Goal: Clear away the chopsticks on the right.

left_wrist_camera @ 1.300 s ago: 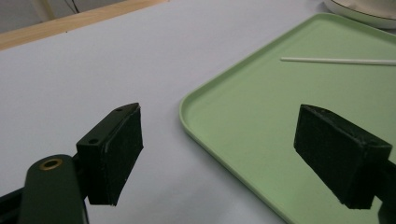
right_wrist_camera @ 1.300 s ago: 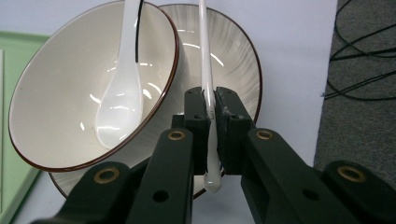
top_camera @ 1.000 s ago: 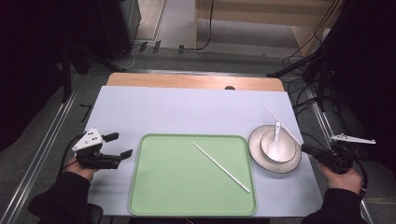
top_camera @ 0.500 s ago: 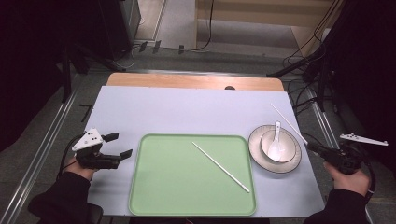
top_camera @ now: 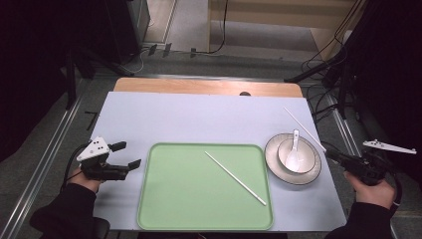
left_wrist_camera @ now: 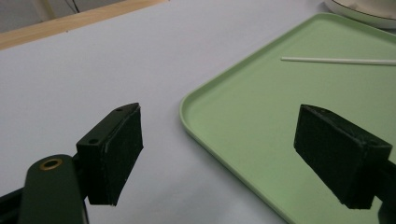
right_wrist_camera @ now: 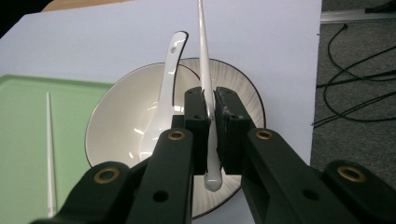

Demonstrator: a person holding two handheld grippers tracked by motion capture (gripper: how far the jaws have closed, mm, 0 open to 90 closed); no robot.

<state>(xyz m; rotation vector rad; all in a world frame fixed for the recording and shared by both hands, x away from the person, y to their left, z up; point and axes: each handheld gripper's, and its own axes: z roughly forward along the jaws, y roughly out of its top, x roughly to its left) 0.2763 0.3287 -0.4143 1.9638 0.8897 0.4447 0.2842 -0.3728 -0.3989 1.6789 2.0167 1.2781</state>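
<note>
- Our right tongs (right_wrist_camera: 210, 122) are clamped on a white chopstick (right_wrist_camera: 204, 56), lifted over the bowl (right_wrist_camera: 116, 135) at the table's (top_camera: 199, 119) right edge.
- Our left tongs (left_wrist_camera: 233, 154) hang wide apart at the left edge, beside the green tray (top_camera: 199, 209).
- A spoon (right_wrist_camera: 166, 93) rests in the bowl; a second chopstick (top_camera: 235, 178) lies on the tray.

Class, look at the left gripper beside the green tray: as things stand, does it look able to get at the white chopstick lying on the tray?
Probably yes. The left gripper is open and holds nothing, and the bare tray between it and the chopstick leaves the way free.
</note>
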